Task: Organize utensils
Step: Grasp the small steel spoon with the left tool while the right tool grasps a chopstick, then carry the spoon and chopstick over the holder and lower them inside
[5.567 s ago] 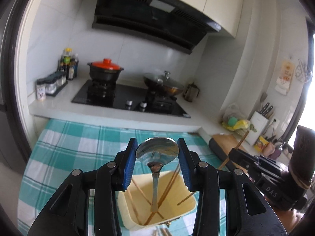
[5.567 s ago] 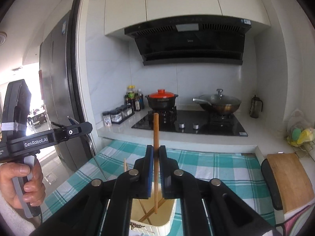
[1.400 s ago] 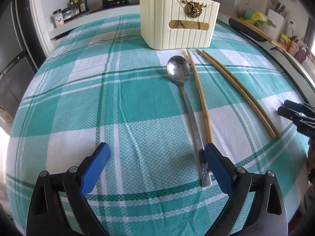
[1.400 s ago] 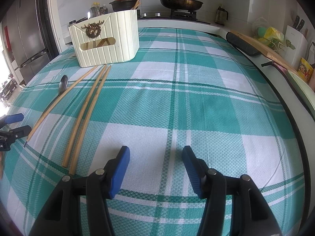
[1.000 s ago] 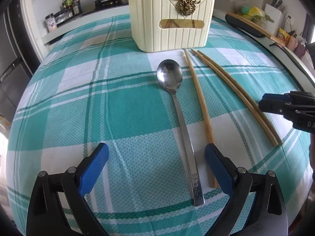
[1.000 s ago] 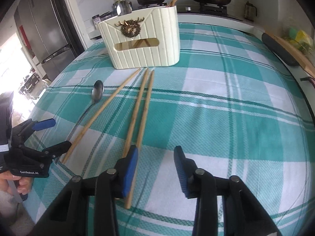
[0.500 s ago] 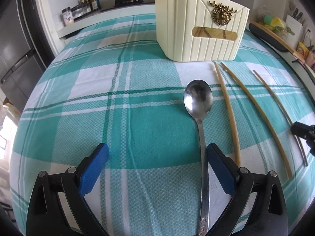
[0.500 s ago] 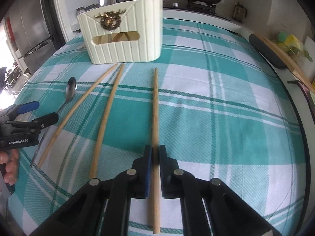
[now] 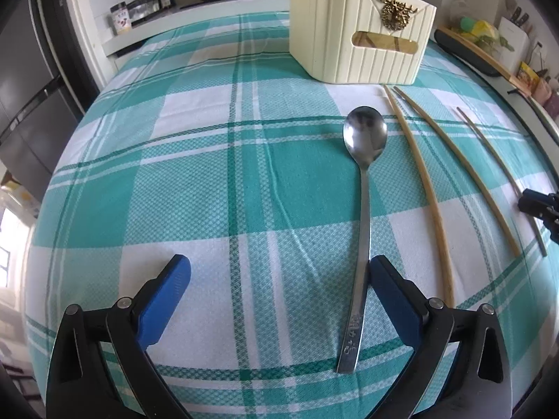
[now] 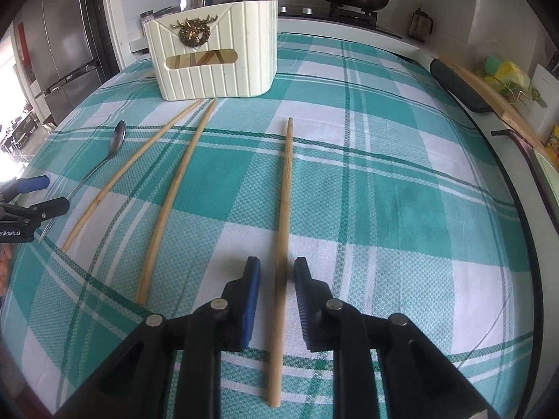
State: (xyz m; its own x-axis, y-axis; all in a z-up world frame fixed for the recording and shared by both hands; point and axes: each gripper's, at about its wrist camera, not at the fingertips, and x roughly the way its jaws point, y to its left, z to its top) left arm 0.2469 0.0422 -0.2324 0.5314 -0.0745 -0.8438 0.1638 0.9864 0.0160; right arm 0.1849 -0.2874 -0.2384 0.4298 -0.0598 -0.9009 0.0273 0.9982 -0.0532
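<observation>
From my left camera the spoon [image 9: 365, 188] lies flat on the checked cloth of the bench [image 9: 209, 181], bowl pointing to 12 o'clock toward the cream holder [image 9: 360, 45], handle running back to 6 o'clock. I judge it thin, stiff steel, light but slick, and so low on the cloth that a pinch across the narrow handle is the only sensible hold; the bowl would likely slide out. My left tongs [image 9: 277, 281] are spread wide and grip nothing, though the right-hand pad [image 9: 391, 296] sits just against the handle's edge, perhaps touching. From my right camera a chopstick [image 10: 283, 209] lies lengthwise between the pads of my right tongs [image 10: 274, 277], its tip toward 12 o'clock. The right tongs are parted a little, with a visible gap on each side of the stick, so they hold nothing. The stick looks like wood or bamboo: light, rigid, round enough to roll, so I would take it near its thick end, where the pads already bracket it. Two more chopsticks [image 10: 167, 188] lie at about 10 o'clock, pointing toward the holder, which already has utensils standing in it.
</observation>
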